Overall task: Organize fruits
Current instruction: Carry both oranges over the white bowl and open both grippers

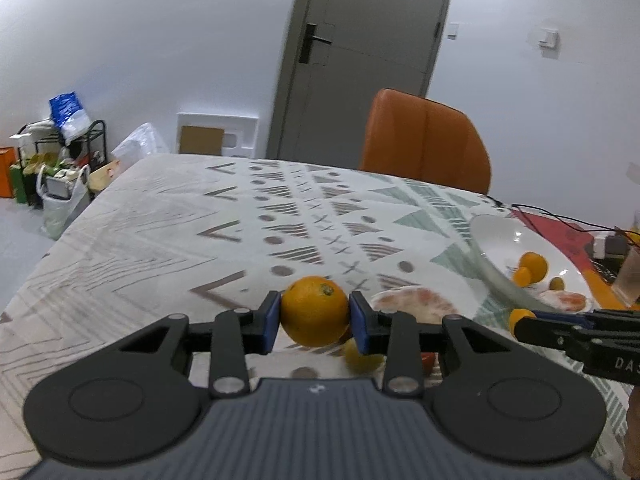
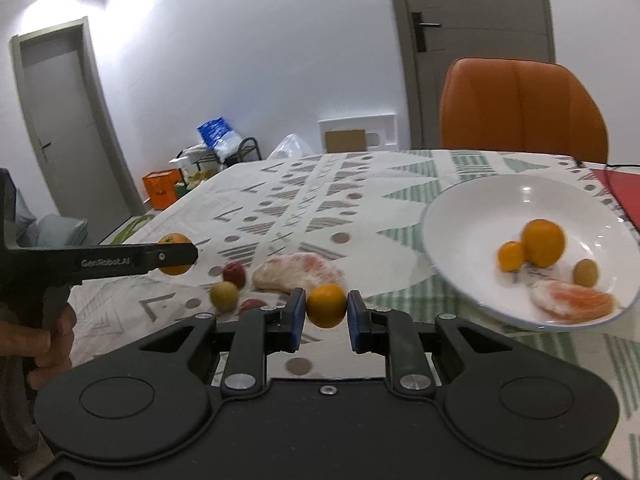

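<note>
Fruit sorting on a table covered with a patterned cloth. Left tool is clamped on a large orange, its blue pads pressing both sides of the fruit, which is clear of the cloth. Right tool is clamped on a small orange, likewise held between blue pads. White plate, to the right of both tools, contains two oranges, a small greenish-yellow fruit and a peeled pomelo segment. On the cloth, between the two tools in the right wrist view, lie a second peeled pomelo piece, a yellow-green fruit and two red fruits. A hand grips the left tool's handle at the left edge of that view. An orange chair stands beyond the table.
</note>
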{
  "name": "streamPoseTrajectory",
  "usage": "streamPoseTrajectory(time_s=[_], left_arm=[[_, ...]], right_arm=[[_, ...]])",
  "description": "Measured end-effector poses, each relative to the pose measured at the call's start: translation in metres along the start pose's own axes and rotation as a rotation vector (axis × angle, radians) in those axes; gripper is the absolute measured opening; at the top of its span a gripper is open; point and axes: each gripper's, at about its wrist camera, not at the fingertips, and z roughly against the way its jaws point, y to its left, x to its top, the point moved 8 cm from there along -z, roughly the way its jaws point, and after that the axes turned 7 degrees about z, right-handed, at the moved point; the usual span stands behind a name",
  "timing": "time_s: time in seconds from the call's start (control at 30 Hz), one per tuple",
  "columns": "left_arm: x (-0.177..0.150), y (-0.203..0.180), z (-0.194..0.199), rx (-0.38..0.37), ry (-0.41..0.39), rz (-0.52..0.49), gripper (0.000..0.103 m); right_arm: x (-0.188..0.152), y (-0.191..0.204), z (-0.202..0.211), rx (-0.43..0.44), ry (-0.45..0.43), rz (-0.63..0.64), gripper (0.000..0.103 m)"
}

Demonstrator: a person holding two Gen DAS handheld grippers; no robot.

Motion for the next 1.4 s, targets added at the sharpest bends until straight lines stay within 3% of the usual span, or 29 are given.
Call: streamPoseTrajectory(time_s=[1.03, 1.4], left_arm=[[0.017, -0.116, -0.025, -0.18, -0.002, -0.158, 0.035], [0.01, -0.149, -0.042, -0.215, 0.027, -0.198, 0.035]], right_arm=[[0.001, -0.079, 0.029, -0.187, -0.075, -0.097, 0.021], [-0.009, -0.097, 0.039, -0.212, -0.088, -0.127, 0.028]])
